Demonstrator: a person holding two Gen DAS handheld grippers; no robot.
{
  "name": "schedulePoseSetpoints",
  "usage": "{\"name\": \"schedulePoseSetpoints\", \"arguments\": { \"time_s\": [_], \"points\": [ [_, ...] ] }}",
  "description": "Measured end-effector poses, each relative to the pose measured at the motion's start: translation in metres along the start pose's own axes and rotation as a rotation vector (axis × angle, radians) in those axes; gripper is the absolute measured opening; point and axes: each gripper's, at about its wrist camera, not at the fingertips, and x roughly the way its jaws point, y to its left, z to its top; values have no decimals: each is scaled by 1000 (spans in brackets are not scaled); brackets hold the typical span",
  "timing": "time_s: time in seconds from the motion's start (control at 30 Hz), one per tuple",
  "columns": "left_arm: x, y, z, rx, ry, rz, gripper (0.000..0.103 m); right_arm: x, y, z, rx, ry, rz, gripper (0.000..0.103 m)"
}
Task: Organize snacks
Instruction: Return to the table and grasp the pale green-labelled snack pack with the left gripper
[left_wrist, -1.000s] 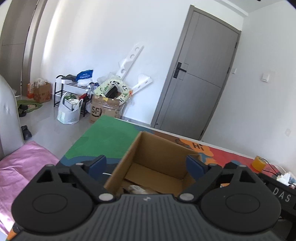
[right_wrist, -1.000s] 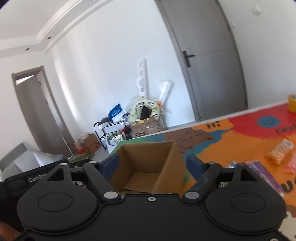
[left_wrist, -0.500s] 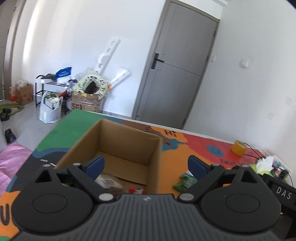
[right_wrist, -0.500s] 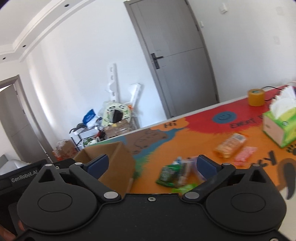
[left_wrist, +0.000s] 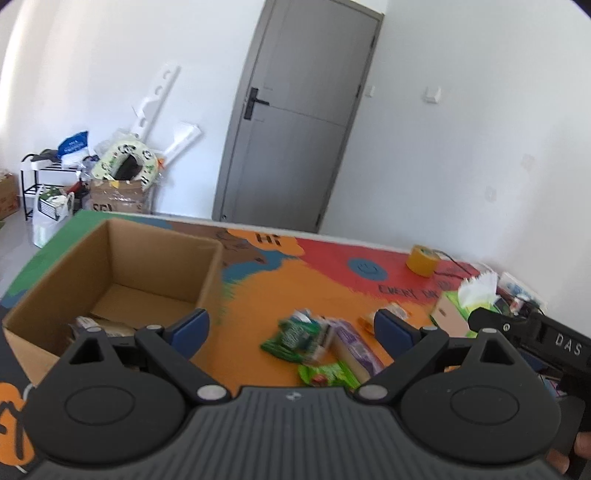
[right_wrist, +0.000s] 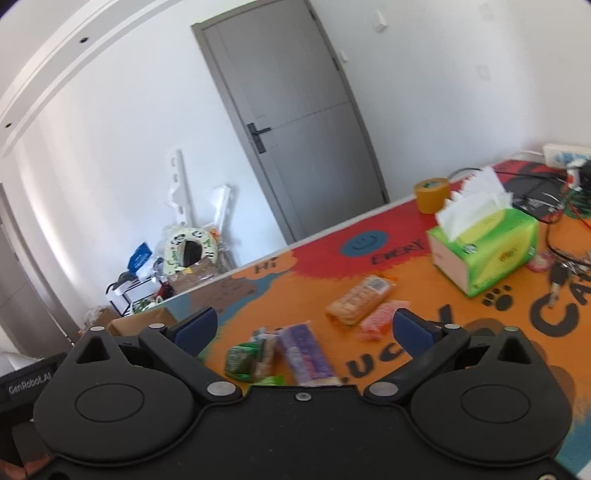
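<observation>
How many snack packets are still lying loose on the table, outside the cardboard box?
5, possibly more hidden: a green packet, a purple packet beside it, a small light-green packet nearest the camera, an orange cracker pack farther off, and a pink packet beside it.

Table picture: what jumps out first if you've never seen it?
The bright orange and red table mat, with snack packets scattered in the middle. At its left end stands an open cardboard box, and on the right a green tissue box.
</observation>
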Motion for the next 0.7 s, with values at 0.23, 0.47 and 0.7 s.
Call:
{"name": "schedulePoseSetpoints", "arguments": {
  "time_s": [0.23, 0.47, 0.7],
  "points": [
    [12, -11, -12, -3, 38, -9, 95, 1, -19, -10, 7, 22, -17, 102],
    [28, -24, -25, 0, 87, -19, 94, 3, -33, -18, 9, 49, 2, 98],
    [46, -32, -41, 16, 134, -13, 93, 13, -45, -31, 28, 84, 10, 95]
  ]
}}
